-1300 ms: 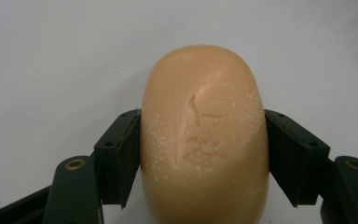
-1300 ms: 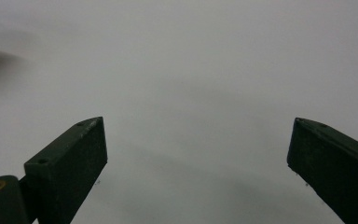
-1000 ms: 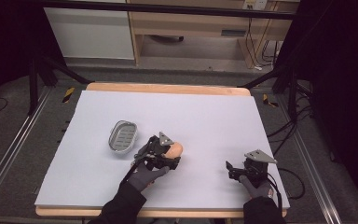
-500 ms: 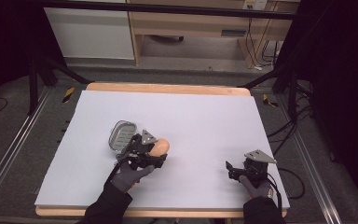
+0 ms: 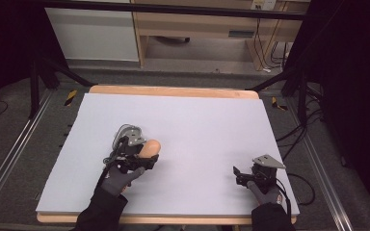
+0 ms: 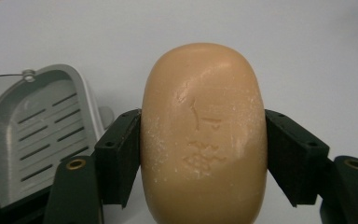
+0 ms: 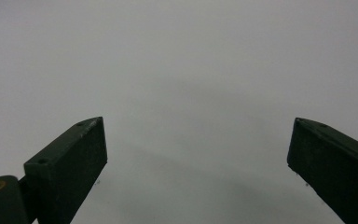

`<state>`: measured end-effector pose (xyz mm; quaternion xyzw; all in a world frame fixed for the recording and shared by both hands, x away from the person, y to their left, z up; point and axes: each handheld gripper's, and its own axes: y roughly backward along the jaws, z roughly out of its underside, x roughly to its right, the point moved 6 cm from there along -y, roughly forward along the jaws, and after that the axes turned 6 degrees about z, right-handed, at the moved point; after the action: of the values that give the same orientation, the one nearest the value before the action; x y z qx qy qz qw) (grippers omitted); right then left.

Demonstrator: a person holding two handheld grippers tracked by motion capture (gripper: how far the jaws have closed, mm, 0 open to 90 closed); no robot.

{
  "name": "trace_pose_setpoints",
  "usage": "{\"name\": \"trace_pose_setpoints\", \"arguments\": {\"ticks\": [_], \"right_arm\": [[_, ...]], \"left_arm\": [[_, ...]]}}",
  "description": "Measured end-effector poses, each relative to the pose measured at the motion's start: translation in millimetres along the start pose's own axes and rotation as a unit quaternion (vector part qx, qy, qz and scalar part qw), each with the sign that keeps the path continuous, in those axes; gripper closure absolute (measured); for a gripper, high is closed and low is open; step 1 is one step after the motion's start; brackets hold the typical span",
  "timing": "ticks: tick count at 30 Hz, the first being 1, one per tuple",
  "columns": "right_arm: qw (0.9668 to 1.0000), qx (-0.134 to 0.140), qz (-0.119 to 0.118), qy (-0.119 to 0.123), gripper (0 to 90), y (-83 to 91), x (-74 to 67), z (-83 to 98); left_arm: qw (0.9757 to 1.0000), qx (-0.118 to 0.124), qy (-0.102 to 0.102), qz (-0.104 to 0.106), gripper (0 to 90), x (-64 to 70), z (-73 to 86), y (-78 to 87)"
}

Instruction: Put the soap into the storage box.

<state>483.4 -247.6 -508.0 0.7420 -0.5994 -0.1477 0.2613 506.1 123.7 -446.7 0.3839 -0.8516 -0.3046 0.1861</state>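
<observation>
Soap [image 6: 204, 135], one bar, clamped in left tool [image 6: 204, 158] beside one dish [image 6: 32, 135]; right tool [image 7: 198, 163] apart.

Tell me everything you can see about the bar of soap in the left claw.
The bar of soap is an orange-tan oval block with rounded ends and a matte, waxy look. A faint stamped mark sits on its upper face, with pale powdery specks near the edges. It lies flat and lengthwise between the two black pads of the left claw, which press on its long sides. It is held over the white table, beside the grey slotted soap dish, apart from it.
</observation>
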Motion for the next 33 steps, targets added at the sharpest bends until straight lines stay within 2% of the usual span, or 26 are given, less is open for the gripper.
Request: {"name": "trace_pose_setpoints", "arguments": {"ticks": [6, 17, 33], "right_arm": [[1.0000, 0.003, -0.001, 0.001, 5.0, 0.4, -1.0, -0.7], [1.0000, 0.000, -0.002, 0.006, 4.9, -0.9, -3.2, -0.1], [1.0000, -0.002, -0.002, 0.008, 4.9, -1.6, -4.1, 0.4]], "left_arm": [[0.9999, 0.006, 0.008, -0.010, 32.0, -12.9, -2.6, 8.3], [0.9987, 0.025, 0.035, -0.027, 32.1, -34.6, -6.2, 20.1], [0.9965, 0.035, 0.060, -0.046, 32.1, -61.0, -7.2, 24.2]]}}
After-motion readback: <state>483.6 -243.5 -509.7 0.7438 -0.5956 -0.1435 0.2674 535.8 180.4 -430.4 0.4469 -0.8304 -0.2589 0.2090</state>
